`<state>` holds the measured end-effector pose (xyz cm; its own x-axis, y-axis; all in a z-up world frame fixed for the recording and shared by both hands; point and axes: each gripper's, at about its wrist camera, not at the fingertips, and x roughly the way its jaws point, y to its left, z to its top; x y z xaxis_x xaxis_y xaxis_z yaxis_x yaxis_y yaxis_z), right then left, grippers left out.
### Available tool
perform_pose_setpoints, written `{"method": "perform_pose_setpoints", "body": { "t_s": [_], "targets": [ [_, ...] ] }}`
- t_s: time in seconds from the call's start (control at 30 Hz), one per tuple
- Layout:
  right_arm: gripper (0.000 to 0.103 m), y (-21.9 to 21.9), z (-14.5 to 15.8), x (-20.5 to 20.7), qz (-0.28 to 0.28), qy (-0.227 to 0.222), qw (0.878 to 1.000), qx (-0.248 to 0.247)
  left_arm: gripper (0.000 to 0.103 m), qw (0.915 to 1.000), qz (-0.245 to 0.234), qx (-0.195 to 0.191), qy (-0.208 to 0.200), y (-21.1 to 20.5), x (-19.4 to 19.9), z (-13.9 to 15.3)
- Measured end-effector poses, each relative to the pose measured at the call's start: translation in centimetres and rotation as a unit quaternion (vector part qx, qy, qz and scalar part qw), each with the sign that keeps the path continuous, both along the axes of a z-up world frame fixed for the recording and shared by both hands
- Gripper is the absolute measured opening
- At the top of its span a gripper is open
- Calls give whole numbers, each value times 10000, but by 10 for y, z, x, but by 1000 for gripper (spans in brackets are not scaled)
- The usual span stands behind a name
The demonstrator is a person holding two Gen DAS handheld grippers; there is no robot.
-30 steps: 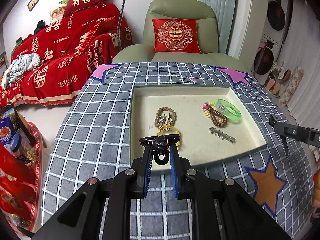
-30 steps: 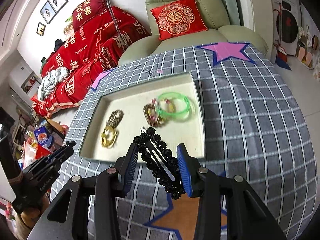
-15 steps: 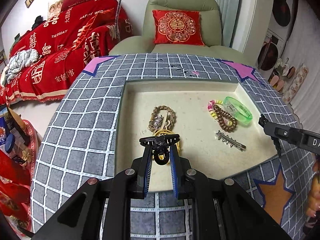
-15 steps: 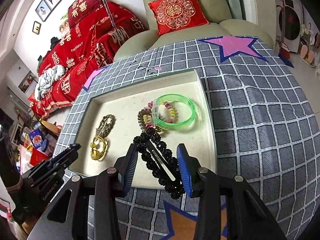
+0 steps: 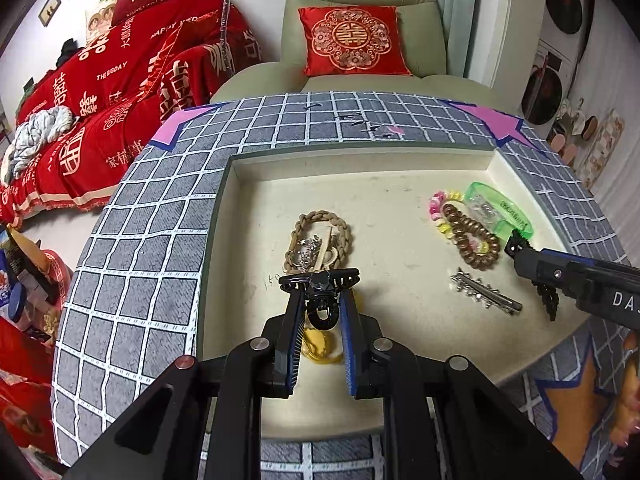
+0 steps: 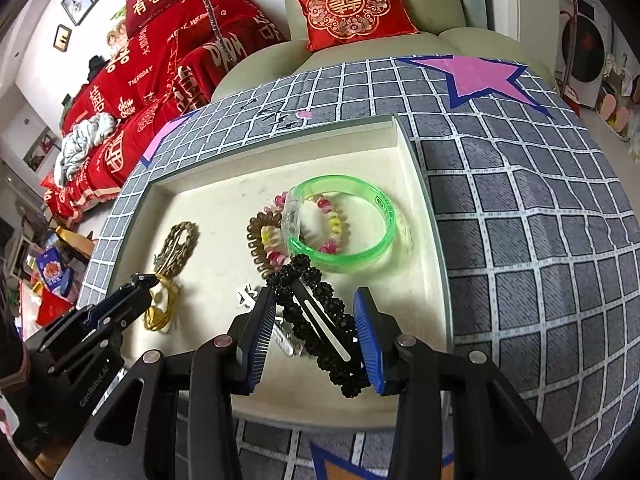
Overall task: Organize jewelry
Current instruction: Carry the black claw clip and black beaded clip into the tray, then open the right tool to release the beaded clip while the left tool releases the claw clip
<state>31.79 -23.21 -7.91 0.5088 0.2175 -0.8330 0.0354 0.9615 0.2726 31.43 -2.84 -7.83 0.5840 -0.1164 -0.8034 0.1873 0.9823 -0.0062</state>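
Observation:
A cream tray [image 5: 360, 168] [image 6: 416, 184] lies on the checked tablecloth. My left gripper [image 5: 320, 300] is shut on a black claw hair clip [image 5: 319, 282] and holds it over the tray's front left, above a yellow bracelet [image 5: 320, 346]. My right gripper [image 6: 316, 300] is shut on a black beaded hair clip [image 6: 320, 312] over the tray's front right. In the tray lie a braided brown bracelet [image 5: 320, 224], a green bangle [image 6: 344, 228], a brown coil hair tie [image 5: 472, 236], a pink and yellow coil tie [image 6: 332, 224] and a silver barrette [image 5: 484, 292].
The grey checked tablecloth [image 5: 152, 240] with pink stars [image 6: 476, 76] covers a round table. A green armchair with a red cushion [image 5: 352, 40] stands behind it. A red-covered sofa [image 5: 120, 80] is at the left. Clutter lies on the floor at the far left.
Both grippers have moved forward from the tray's near edge to over the tray, each still holding its clip.

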Motion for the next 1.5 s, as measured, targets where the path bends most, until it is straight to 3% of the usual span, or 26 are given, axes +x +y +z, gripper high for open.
{"method": "perform_pose_setpoints", "body": {
  "t_s": [0.73,0.9,1.07,1.5],
  "targets": [
    [46,15,-14,3,158,14,9996,-248,26,9992,-50,387,-109,-9,0,-8],
    [48,14,-14,2,161,41,9997,-160,26,9995,3,306,-65,-7,1,-6],
    [61,11,-7,-1,160,-95,9998,8,26,9995,46,308,-102,-6,0,-1],
    [61,-2,12,-11,94,-236,9996,135,26,9991,122,408,-66,-11,0,1]
  ]
}}
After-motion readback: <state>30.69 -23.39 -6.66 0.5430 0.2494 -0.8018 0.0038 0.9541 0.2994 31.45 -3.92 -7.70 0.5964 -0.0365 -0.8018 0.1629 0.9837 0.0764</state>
